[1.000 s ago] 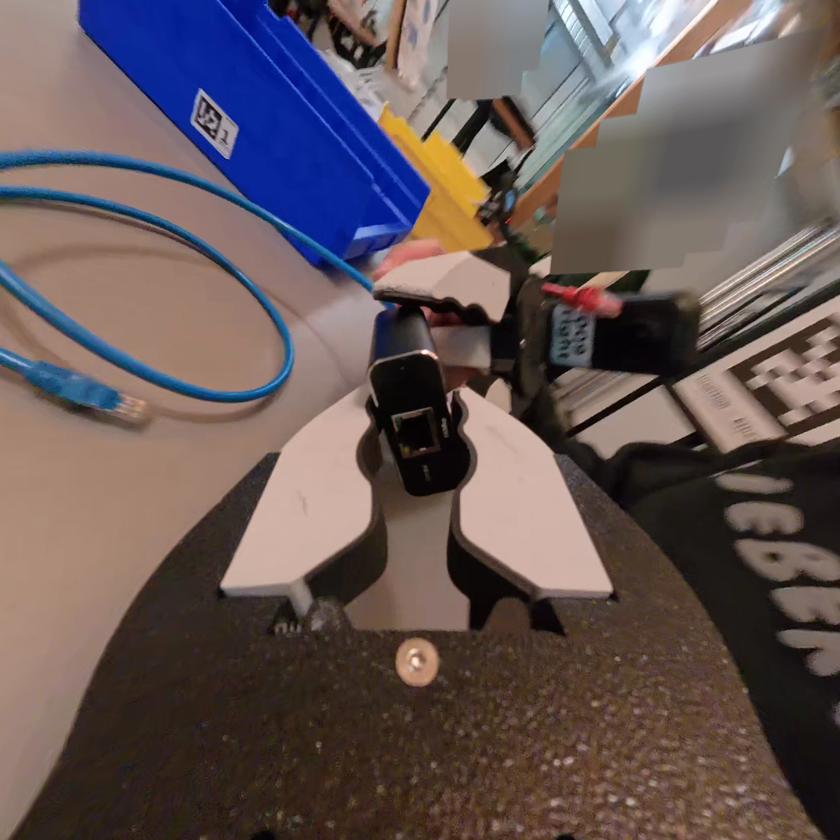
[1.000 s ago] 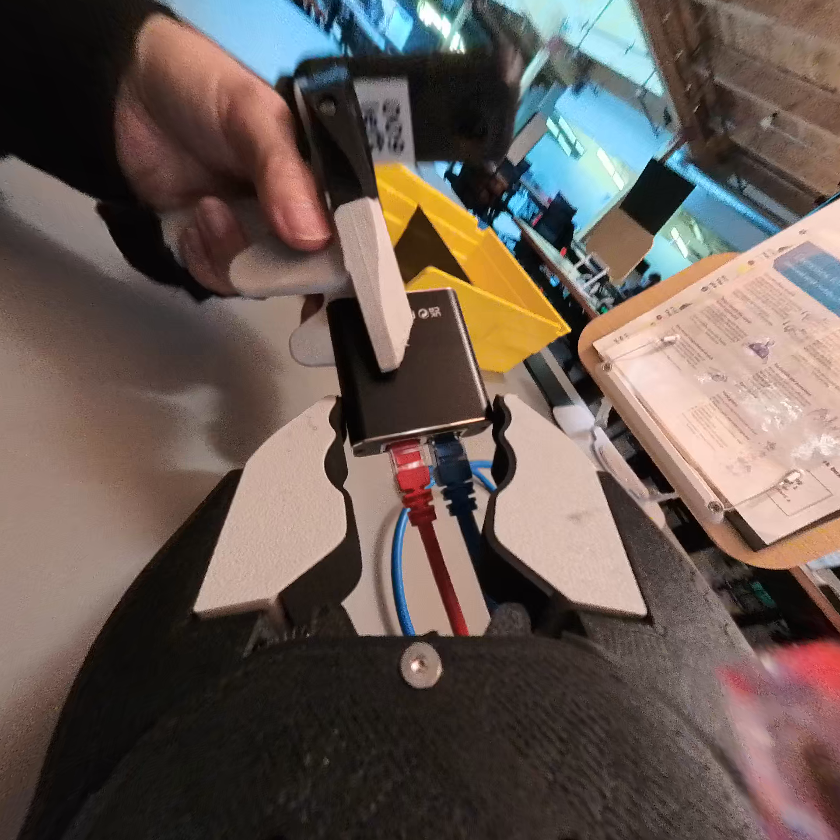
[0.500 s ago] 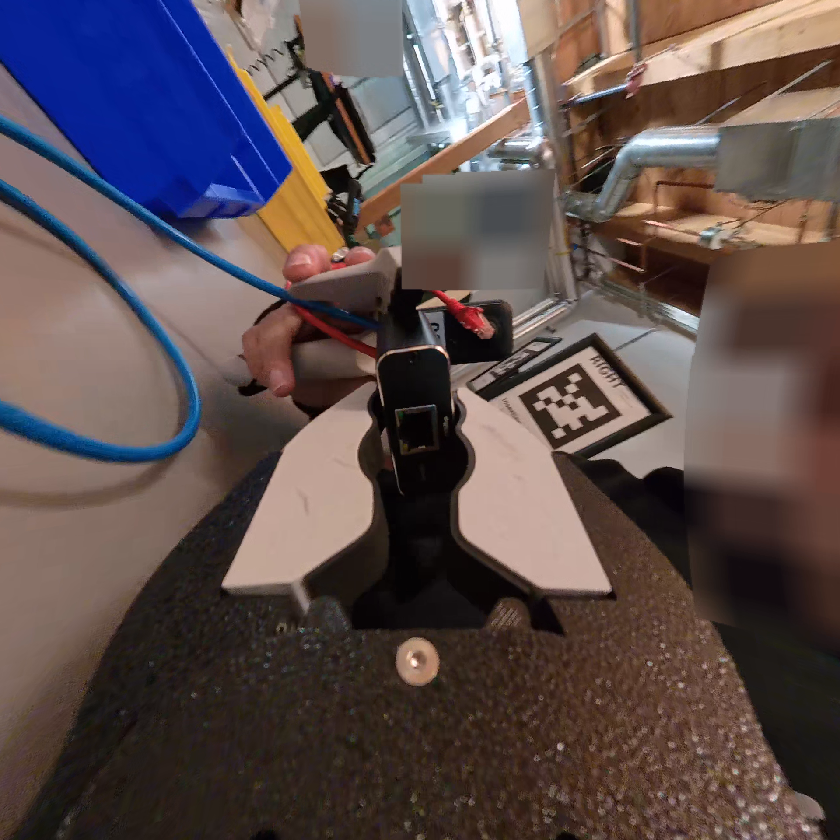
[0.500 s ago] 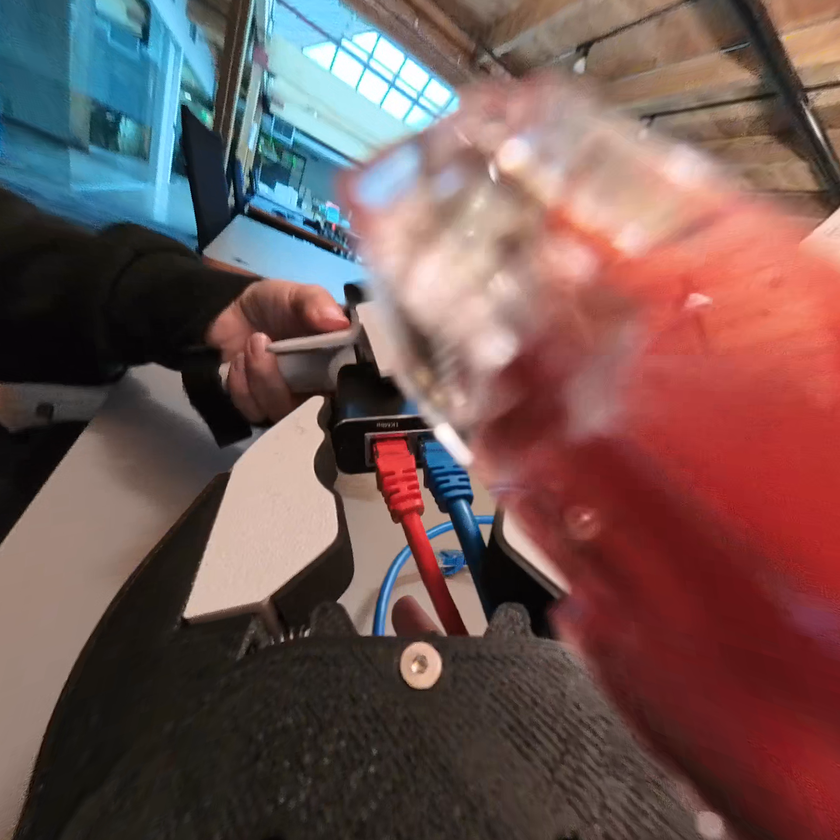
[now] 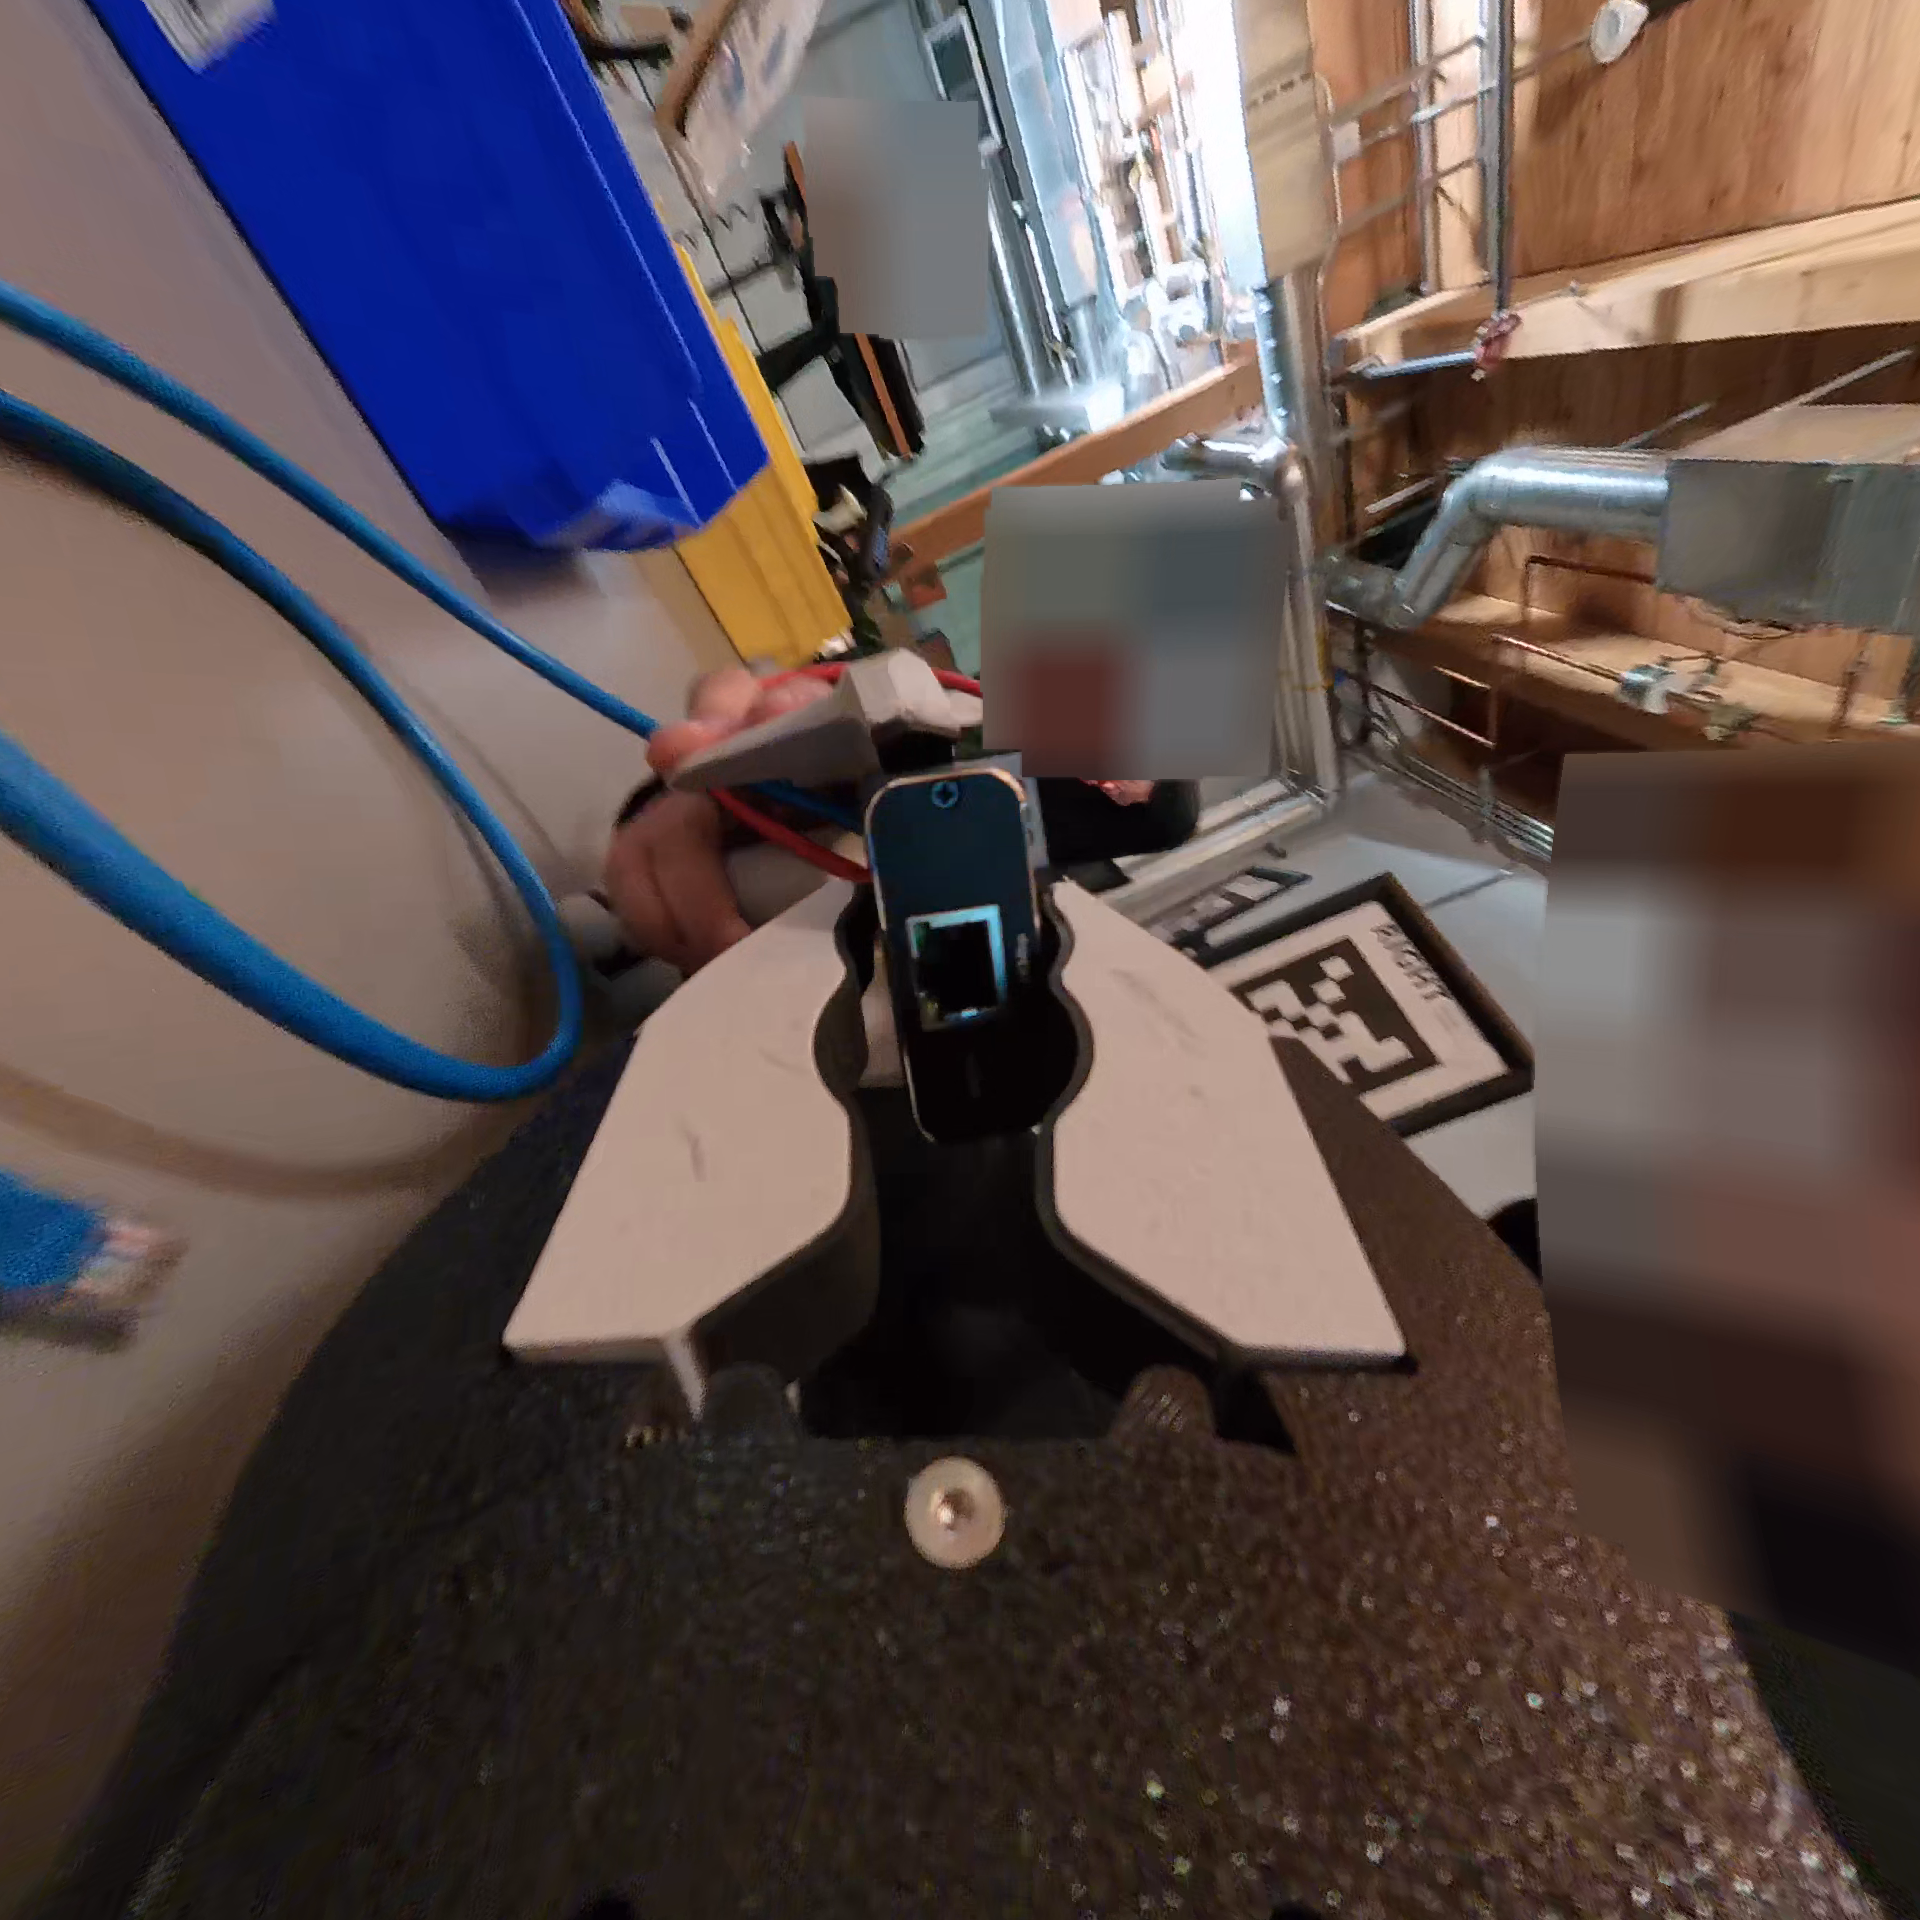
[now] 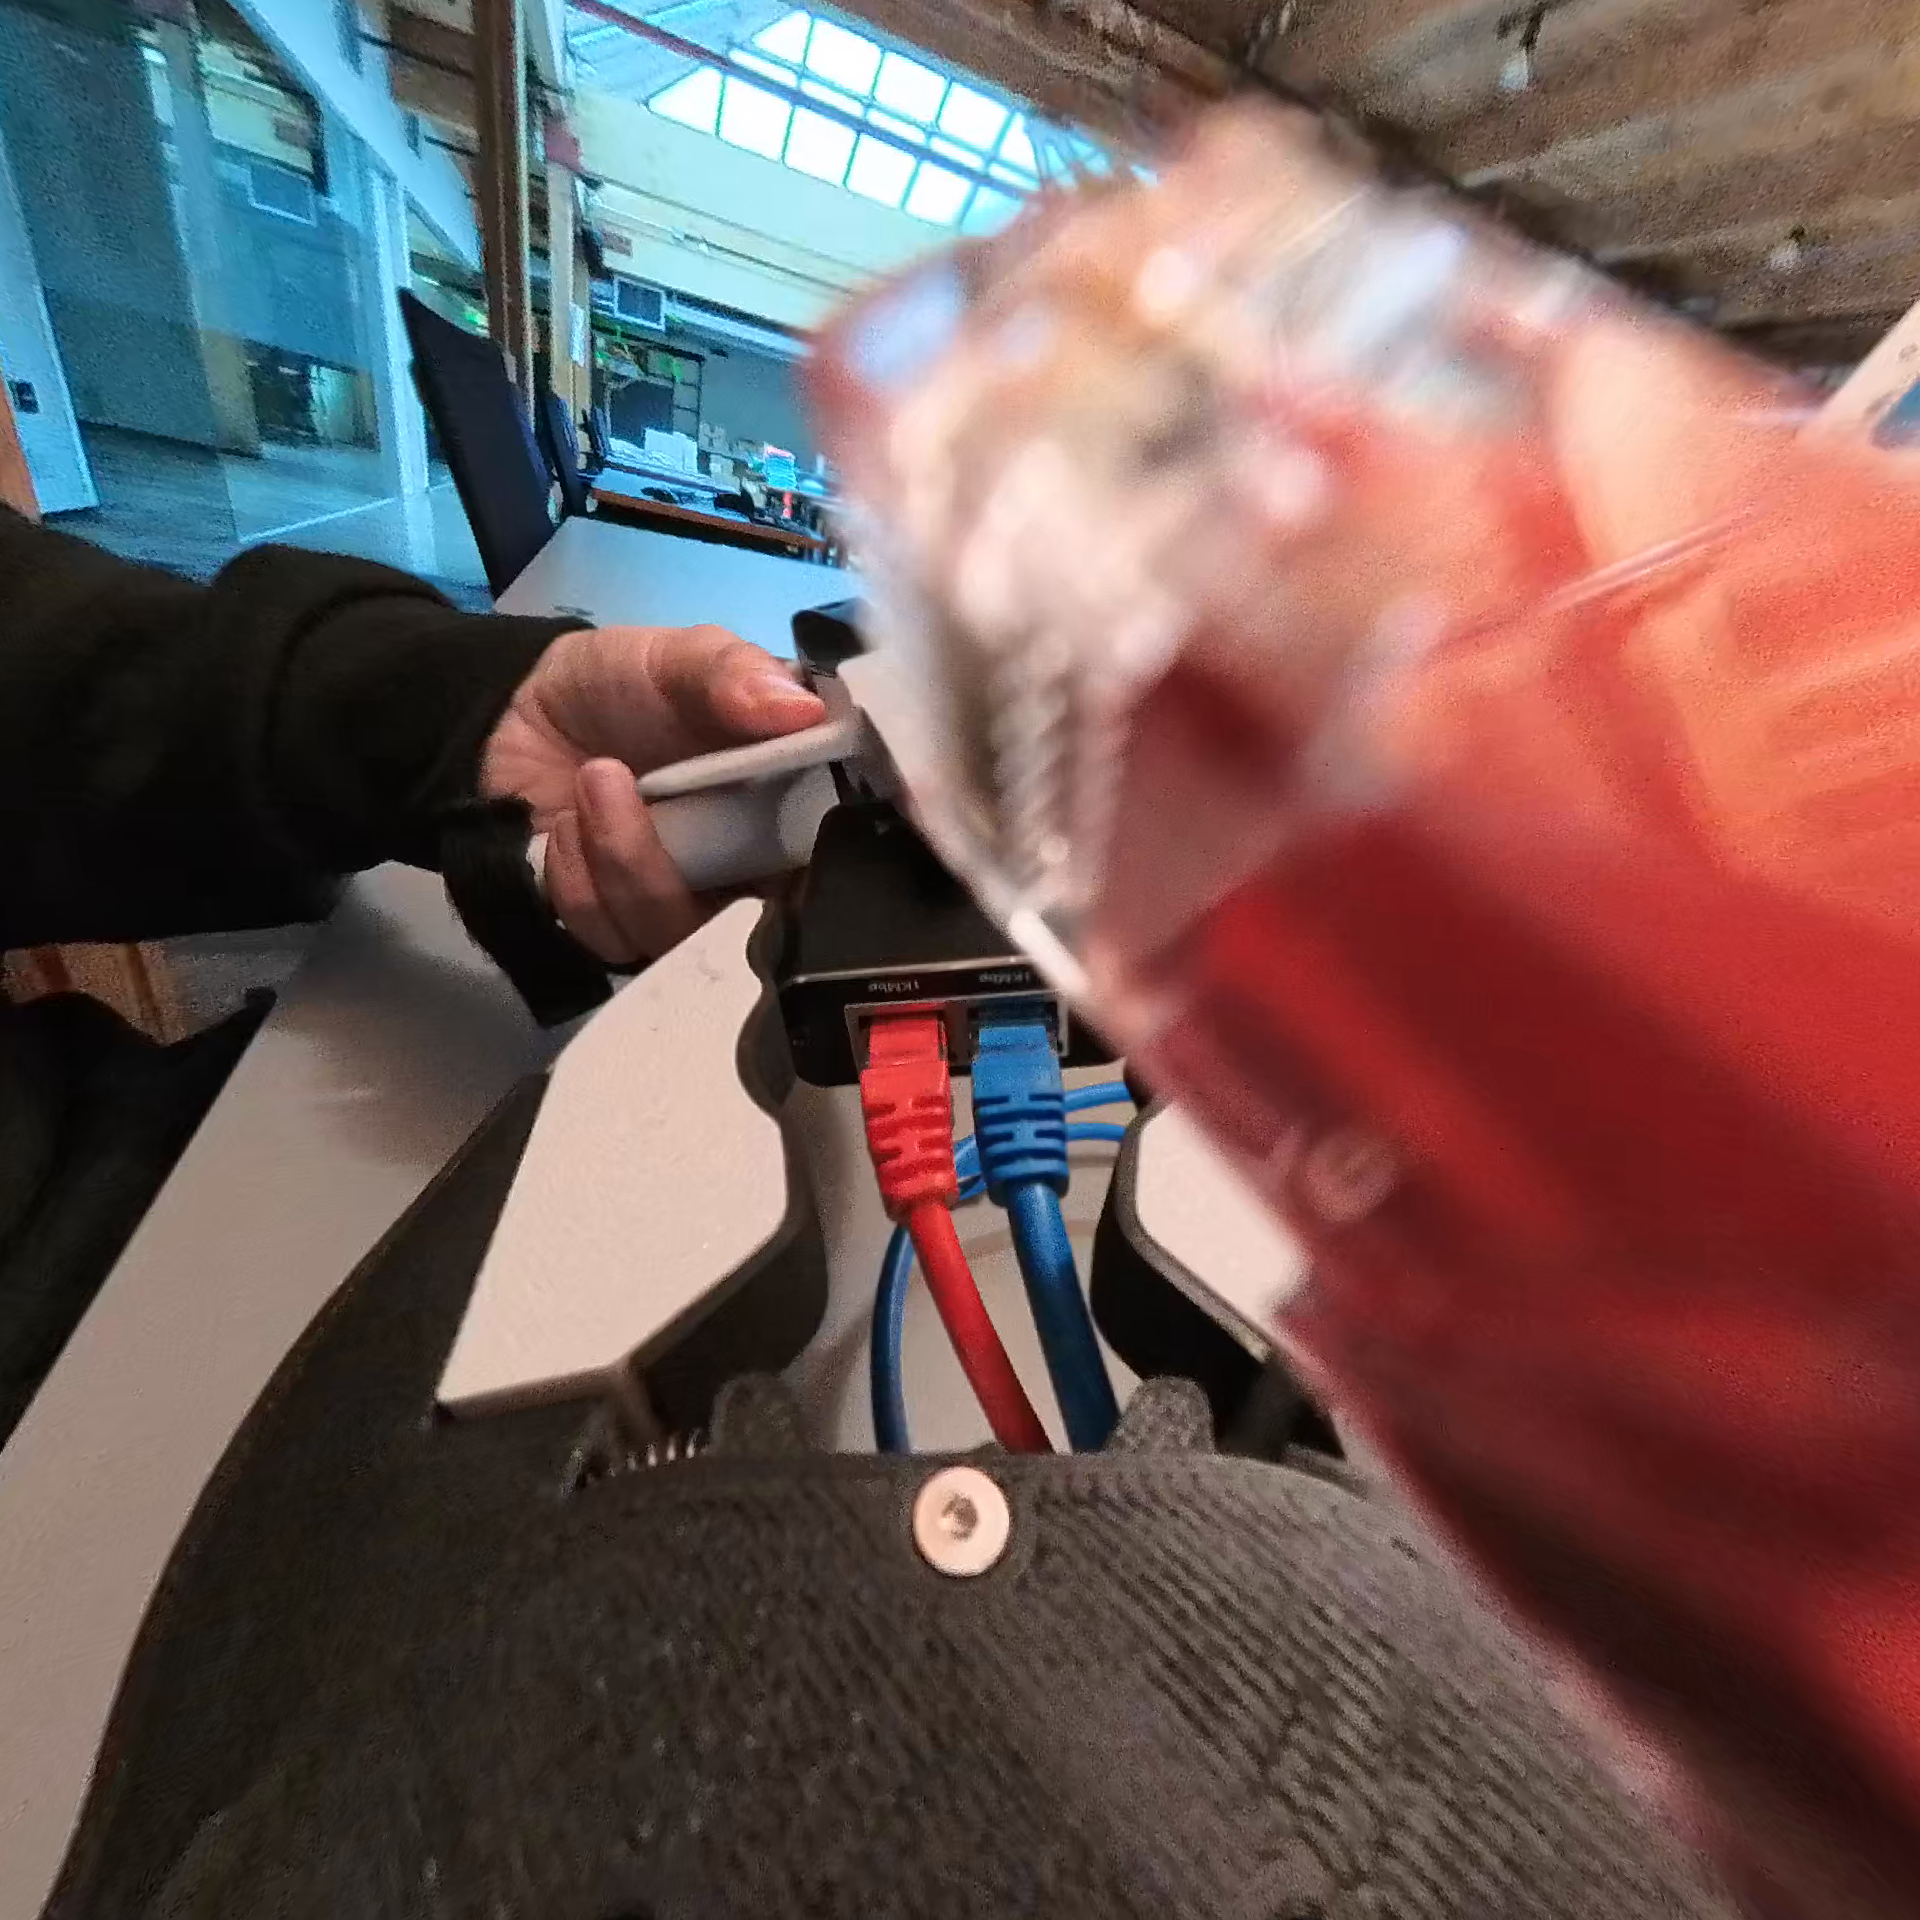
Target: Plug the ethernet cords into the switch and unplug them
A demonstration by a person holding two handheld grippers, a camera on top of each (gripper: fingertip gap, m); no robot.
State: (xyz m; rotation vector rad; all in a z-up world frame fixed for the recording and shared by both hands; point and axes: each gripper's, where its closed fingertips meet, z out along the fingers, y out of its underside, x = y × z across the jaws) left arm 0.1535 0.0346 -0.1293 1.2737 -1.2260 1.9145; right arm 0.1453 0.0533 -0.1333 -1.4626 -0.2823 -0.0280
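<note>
Grey pads of my left gripper (image 5: pixel 951 1013) are clamped on the black switch (image 5: pixel 953 961), one pad pressed to each side of its body. The switch stands on end between them, lifted off the table, its single empty port facing my left wrist camera.

In the right wrist view the opposite end of the switch (image 6: pixel 914 971) shows two ports, both occupied: the red cord (image 6: pixel 940 1216) sits in the left port, the blue cord (image 6: pixel 1034 1205) in the right, plugs side by side and touching. Both cords run back through the gap of my right gripper (image 6: pixel 951 1101). Its left finger (image 6: pixel 634 1174) stands clear of the plugs. The right finger is largely hidden, so I cannot tell how wide the gap is, though nothing appears gripped. The cause is a blurred red plug (image 6: pixel 1403 831) with a clear tip, right up against the lens, covering most of the right half of that view.

Beyond the switch, a hand (image 6: pixel 634 769) in a black sleeve holds the left gripper's handle.

On the beige table (image 5: pixel 208 831), to the left, the blue cord's slack (image 5: pixel 312 644) lies in loose loops. A blue bin (image 5: pixel 468 260) stands farther back, a yellow bin (image 5: pixel 764 520) behind it.
</note>
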